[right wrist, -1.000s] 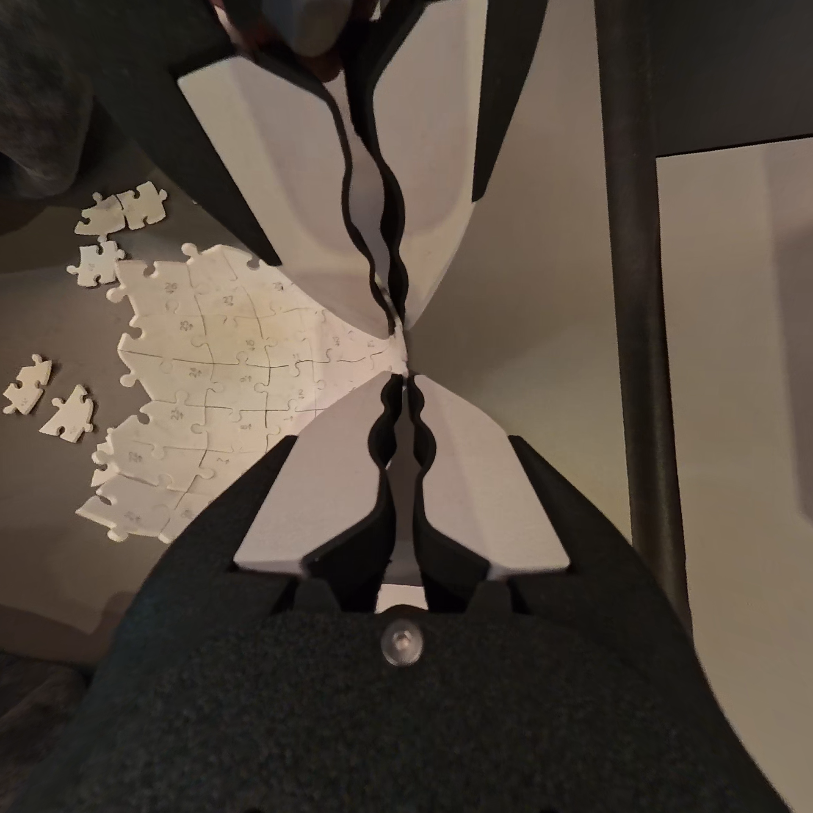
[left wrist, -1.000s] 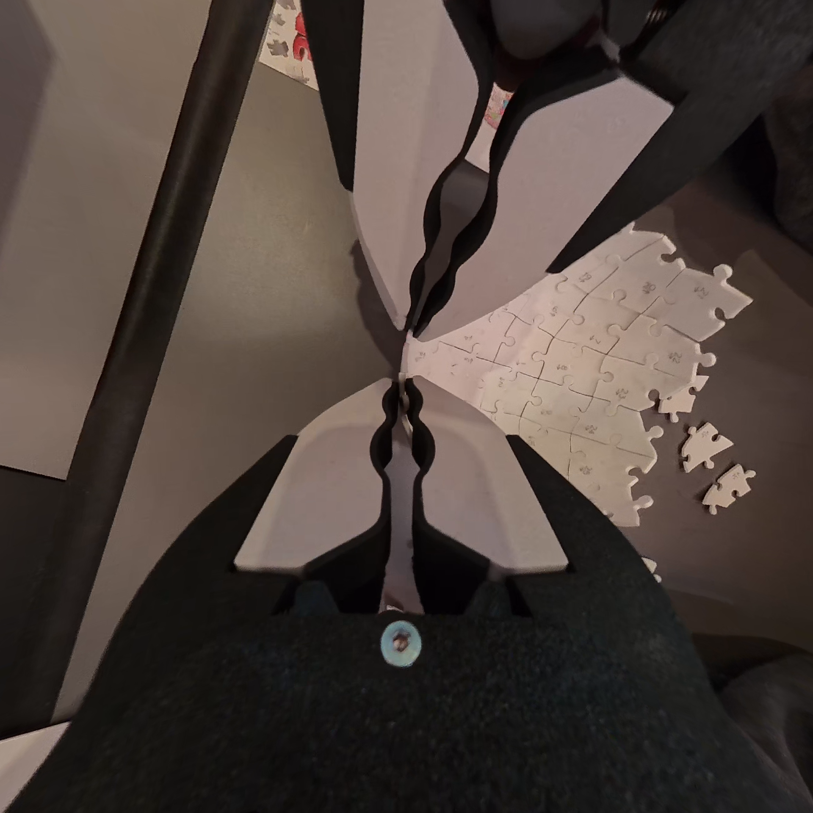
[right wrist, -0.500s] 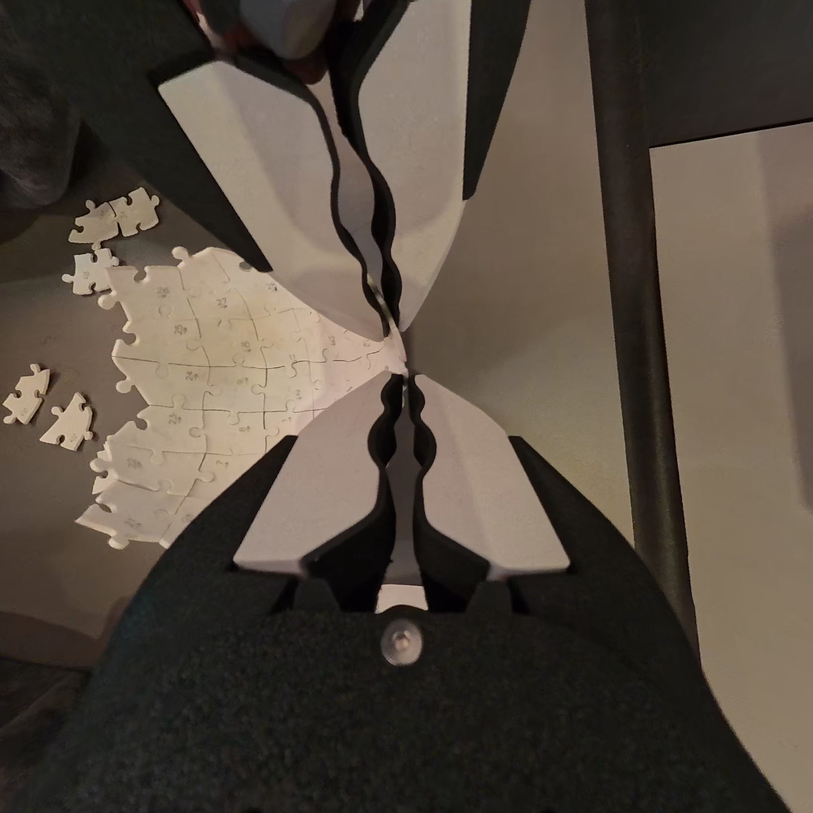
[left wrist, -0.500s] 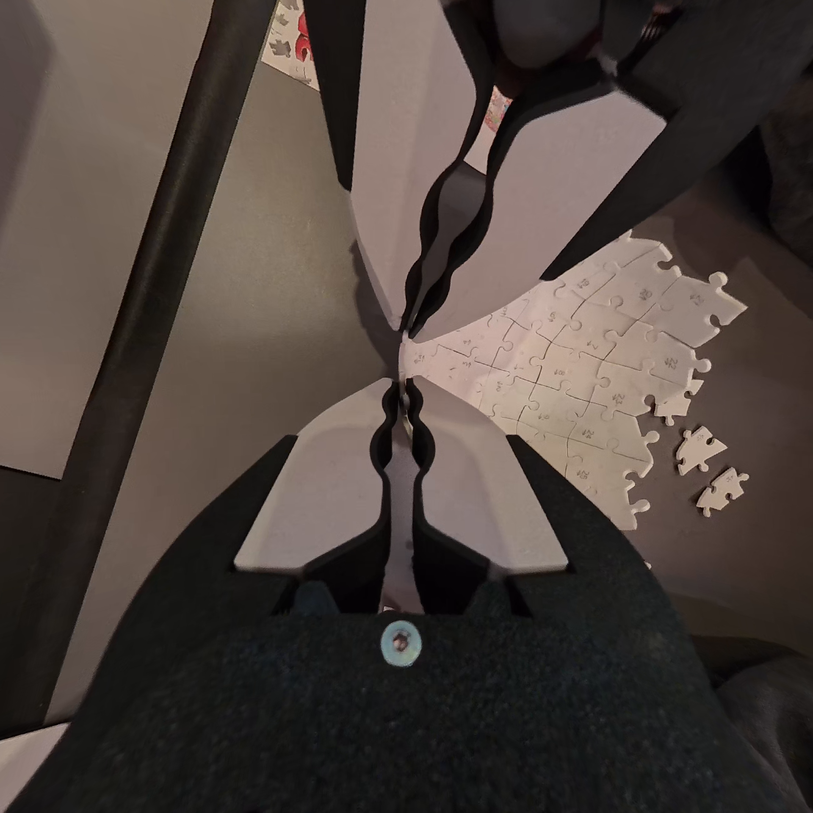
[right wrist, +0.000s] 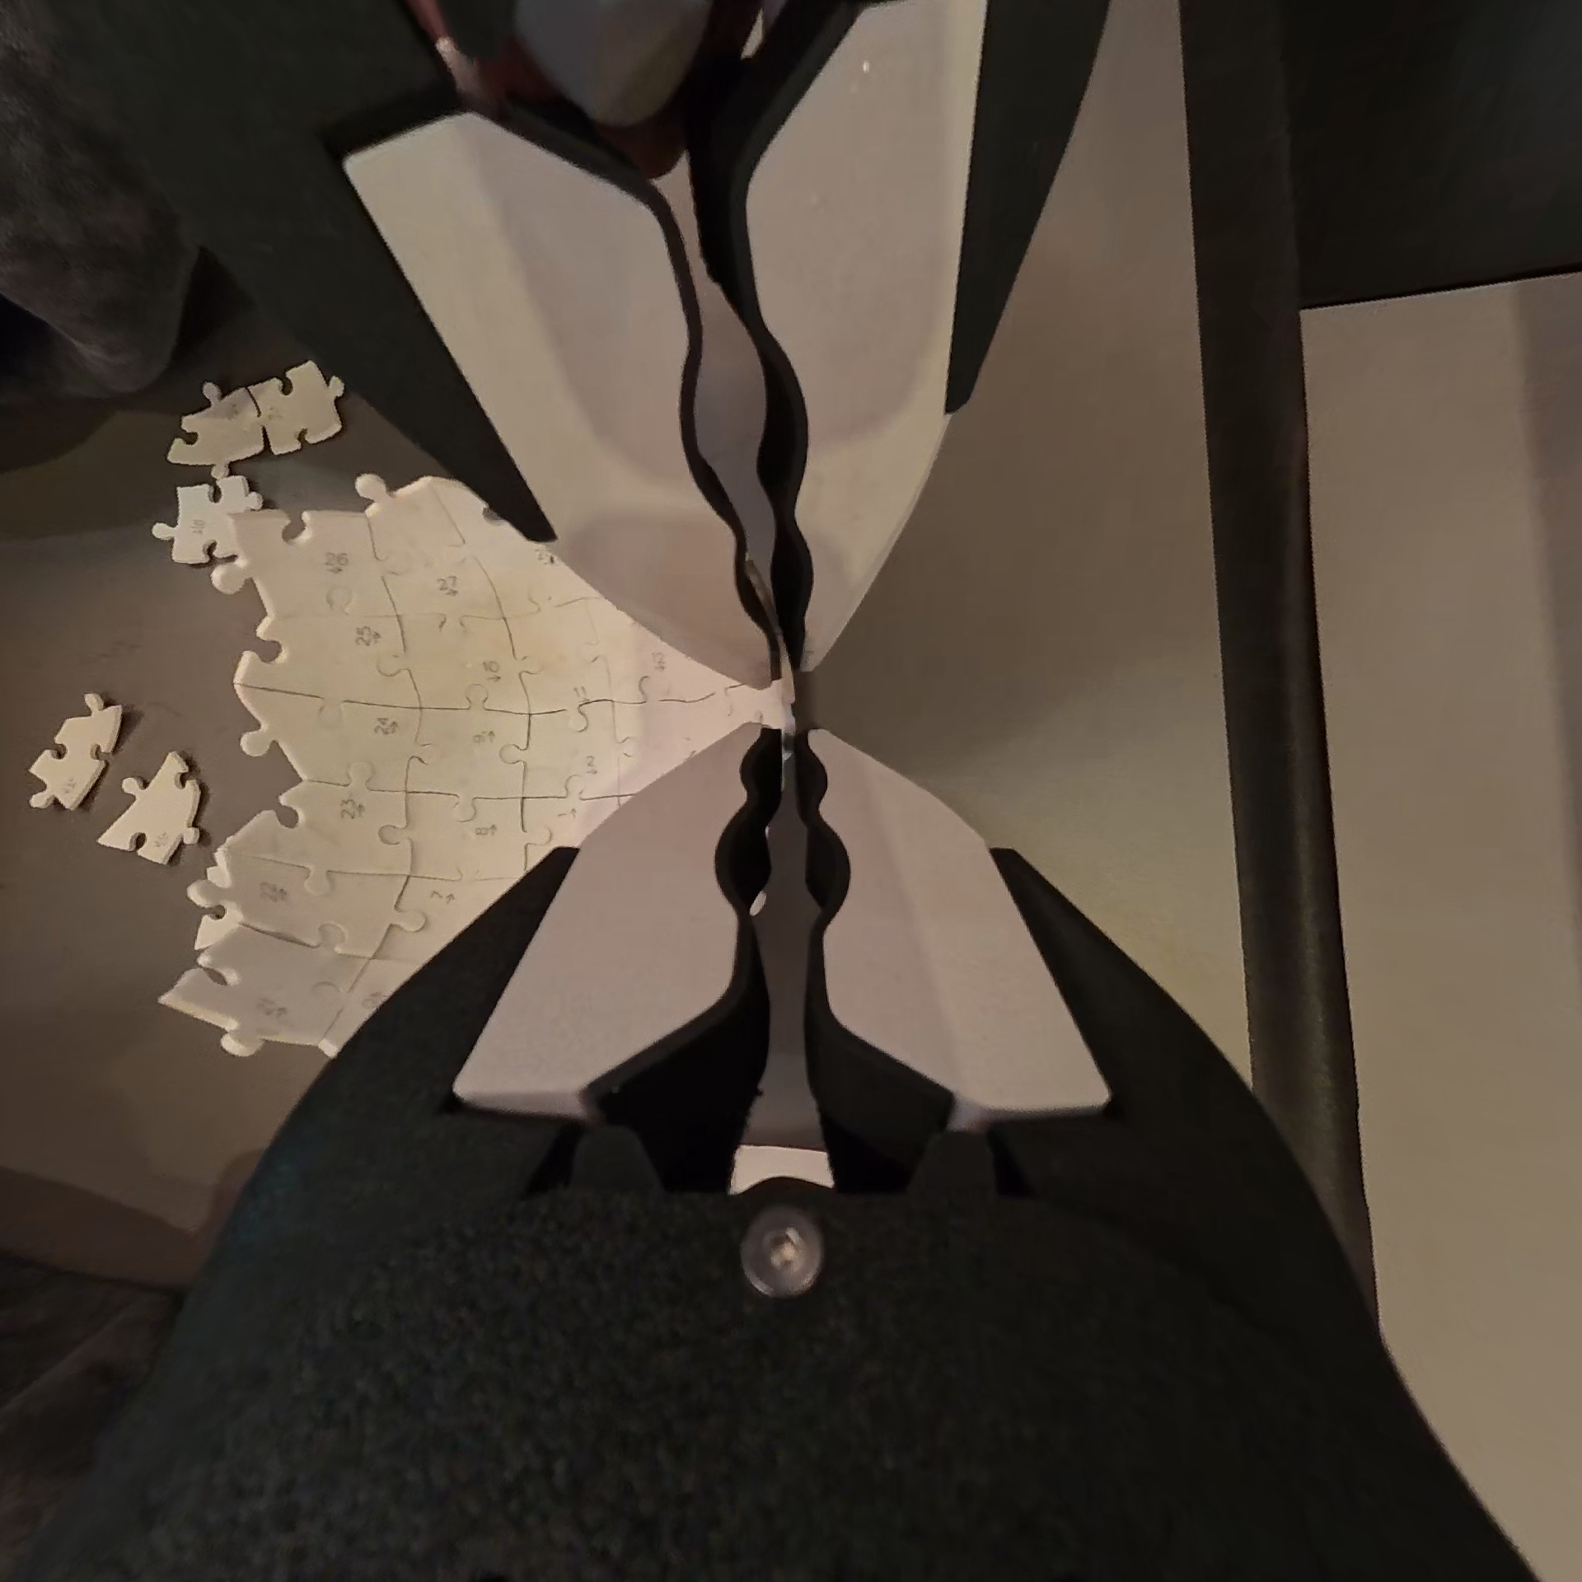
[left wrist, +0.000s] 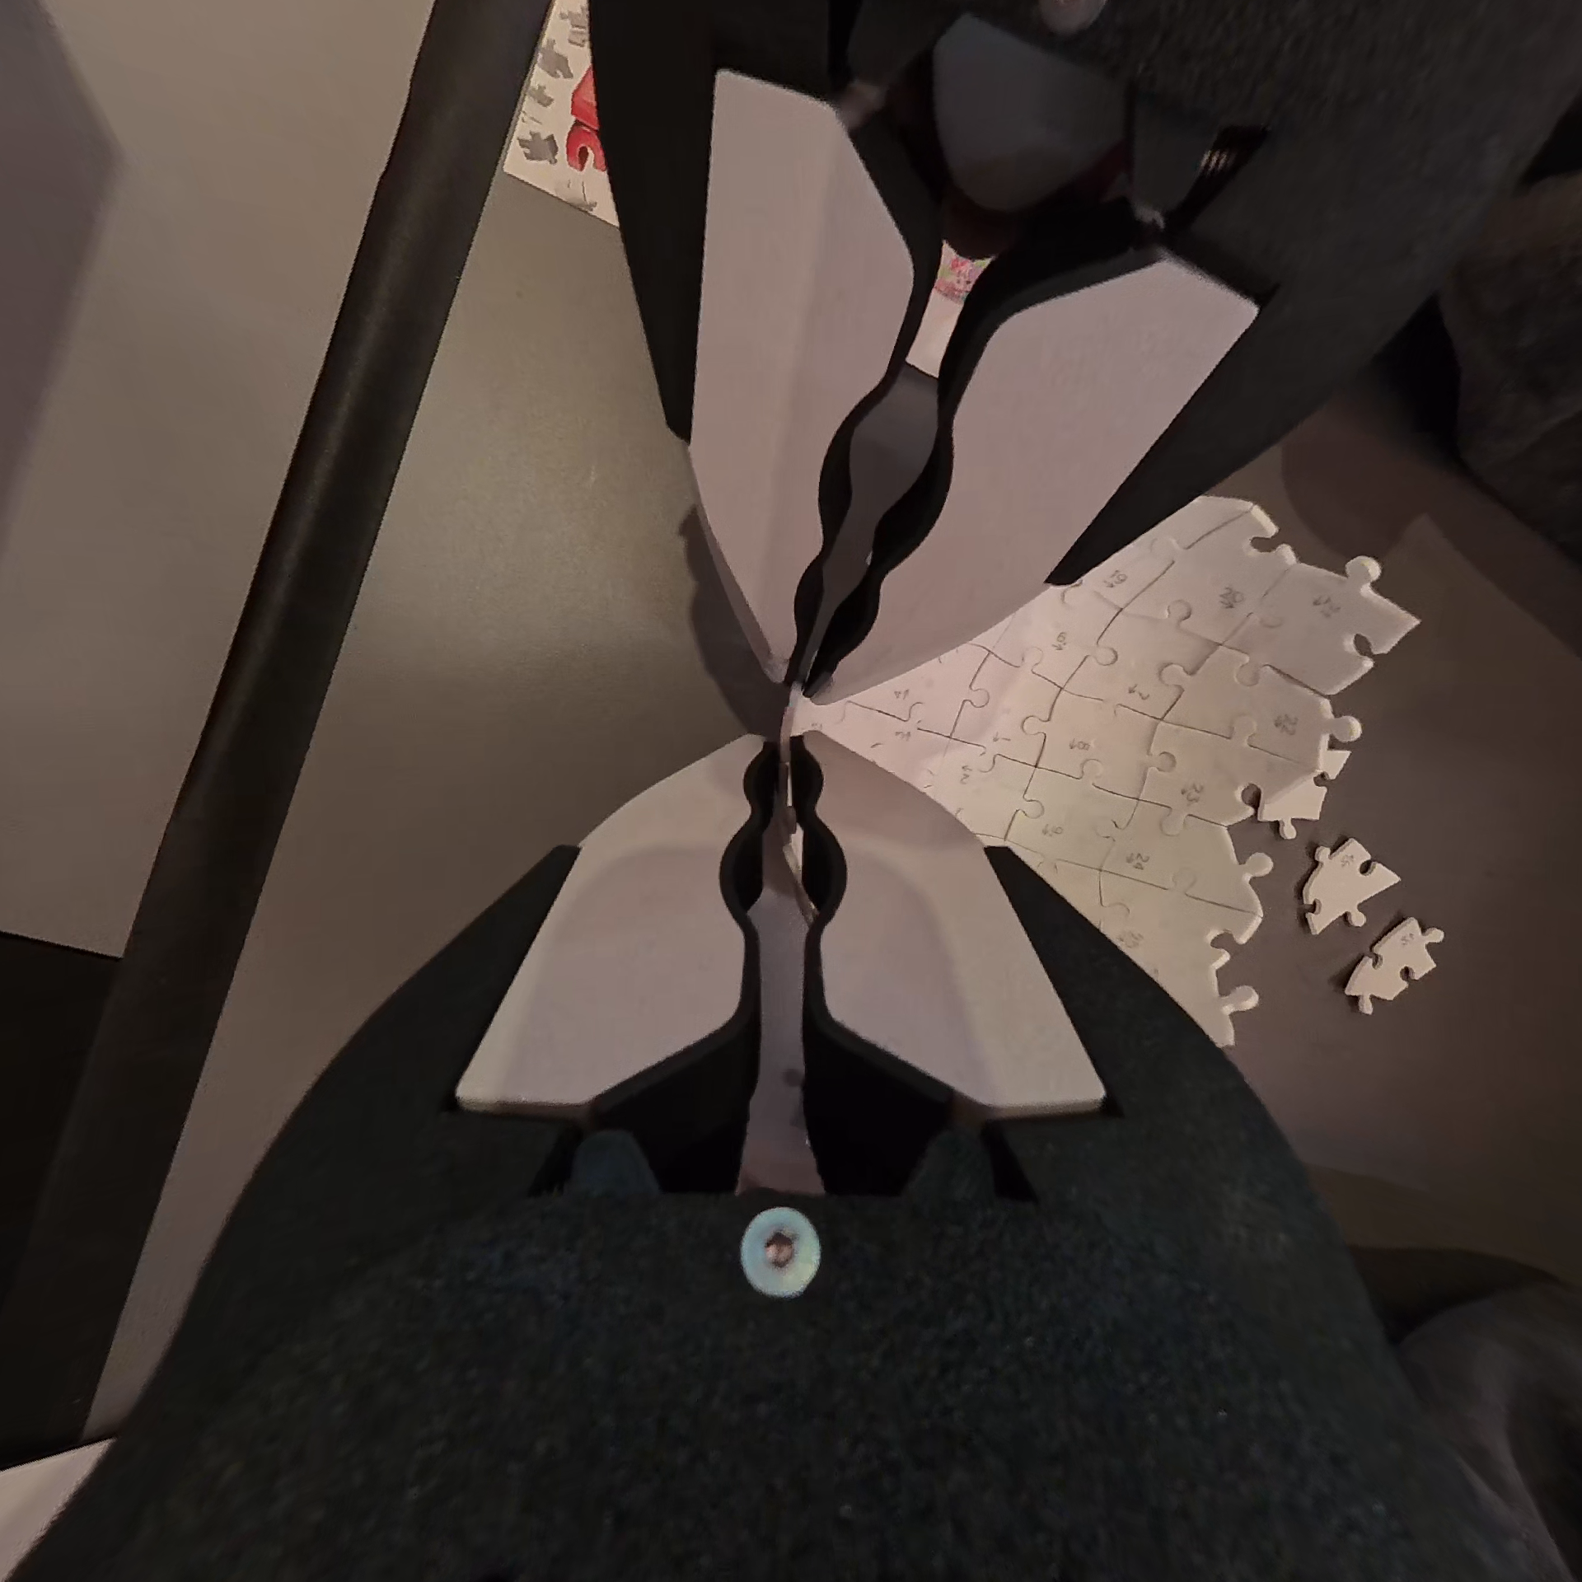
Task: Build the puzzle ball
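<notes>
Curved white puzzle sheet (left wrist: pixel 1138 736), tong-gripped edge

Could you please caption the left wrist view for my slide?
Left gripper and right gripper, both shut, pinch the assembled puzzle sheet.

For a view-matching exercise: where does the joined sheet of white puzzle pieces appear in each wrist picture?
Left wrist view: the joined puzzle sheet fans out right of centre, from the meeting gripper tips.
Right wrist view: the same sheet fans out left of centre.
Shared landmark: two loose pieces lie just beyond the sheet's outer edge.
</notes>
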Demonstrator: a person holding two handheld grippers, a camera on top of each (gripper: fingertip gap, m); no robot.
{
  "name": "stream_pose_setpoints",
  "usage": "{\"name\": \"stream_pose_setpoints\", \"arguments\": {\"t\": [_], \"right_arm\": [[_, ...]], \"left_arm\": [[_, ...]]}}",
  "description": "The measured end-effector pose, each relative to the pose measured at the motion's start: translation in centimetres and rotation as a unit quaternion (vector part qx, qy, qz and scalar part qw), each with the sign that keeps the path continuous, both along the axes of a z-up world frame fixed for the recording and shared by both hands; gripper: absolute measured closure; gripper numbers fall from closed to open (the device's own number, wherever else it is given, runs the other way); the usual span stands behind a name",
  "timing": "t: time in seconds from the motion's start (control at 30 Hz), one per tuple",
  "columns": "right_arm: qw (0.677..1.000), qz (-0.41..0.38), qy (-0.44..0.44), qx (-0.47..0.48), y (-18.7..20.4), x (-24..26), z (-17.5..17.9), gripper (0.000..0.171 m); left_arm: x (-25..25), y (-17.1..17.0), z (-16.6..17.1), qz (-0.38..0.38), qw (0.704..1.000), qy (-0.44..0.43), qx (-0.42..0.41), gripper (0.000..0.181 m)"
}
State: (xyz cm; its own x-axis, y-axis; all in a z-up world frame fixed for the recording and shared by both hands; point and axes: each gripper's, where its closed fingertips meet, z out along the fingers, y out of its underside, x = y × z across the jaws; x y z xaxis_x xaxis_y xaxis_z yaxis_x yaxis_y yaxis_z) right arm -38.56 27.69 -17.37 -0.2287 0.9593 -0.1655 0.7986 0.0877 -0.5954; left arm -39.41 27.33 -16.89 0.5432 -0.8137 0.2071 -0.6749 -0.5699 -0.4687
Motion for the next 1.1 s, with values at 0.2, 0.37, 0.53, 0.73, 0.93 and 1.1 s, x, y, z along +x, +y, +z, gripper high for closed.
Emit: {"name": "stream_pose_setpoints", "arguments": {"t": [0.2, 0.37, 0.53, 0.73, 0.93, 1.1], "right_arm": [[1.000, 0.006, -0.006, -0.014, -0.2, 0.2, -0.3, 0.163], [0.999, 0.017, -0.013, -0.037, -0.5, 0.6, -0.3, 0.160], [0.997, 0.027, -0.020, -0.064, -0.6, 1.1, -0.3, 0.159], [0.995, 0.038, -0.007, -0.091, -0.6, 0.4, -0.3, 0.163], [0.995, 0.032, -0.003, -0.092, -0.4, 0.3, -0.6, 0.169], [0.997, 0.027, 0.003, -0.076, -0.3, 0.0, -0.5, 0.169]], "left_arm": [[0.1, 0.0, -0.1, -0.007, 1.000, 0.009, 0.005, 0.179], [0.2, -0.1, 0.0, -0.017, 1.000, 0.015, 0.013, 0.179], [0.3, -0.1, 0.0, -0.024, 0.999, 0.019, 0.019, 0.179], [0.2, -0.2, 0.0, -0.023, 0.999, 0.014, 0.017, 0.179], [0.2, -0.1, 0.1, -0.020, 1.000, 0.013, 0.019, 0.179], [-0.7, -1.0, 0.9, -0.007, 1.000, -0.013, -0.013, 0.161]]}}
